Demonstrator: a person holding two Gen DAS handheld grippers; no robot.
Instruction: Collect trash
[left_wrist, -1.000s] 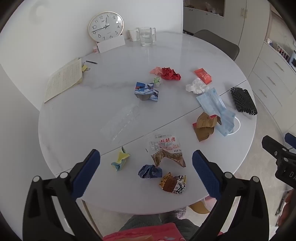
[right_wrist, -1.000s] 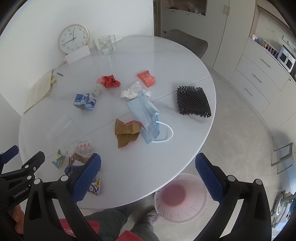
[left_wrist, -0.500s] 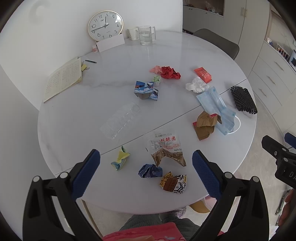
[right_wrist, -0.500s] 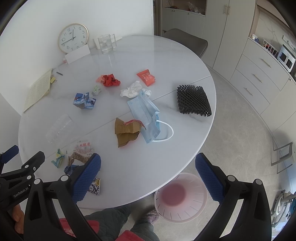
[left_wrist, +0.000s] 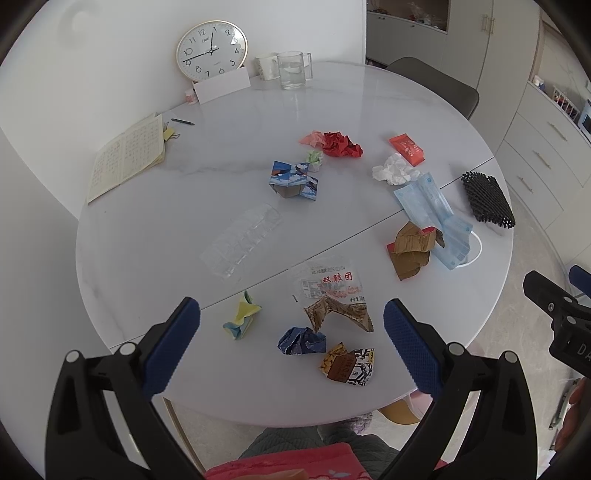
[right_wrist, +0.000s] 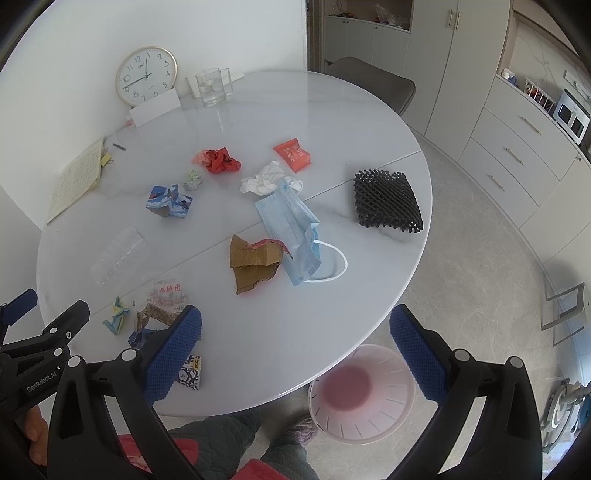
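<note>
I hold both grippers, left and right, jaws spread and empty, above the littered bench.

A crumpled dark-blue paper wad lies on the round white table between the left jaws, a printed brown-and-white wrapper just right of it; a pink plastic bin stands between the right jaws.

White wall, pale cabinets
</note>
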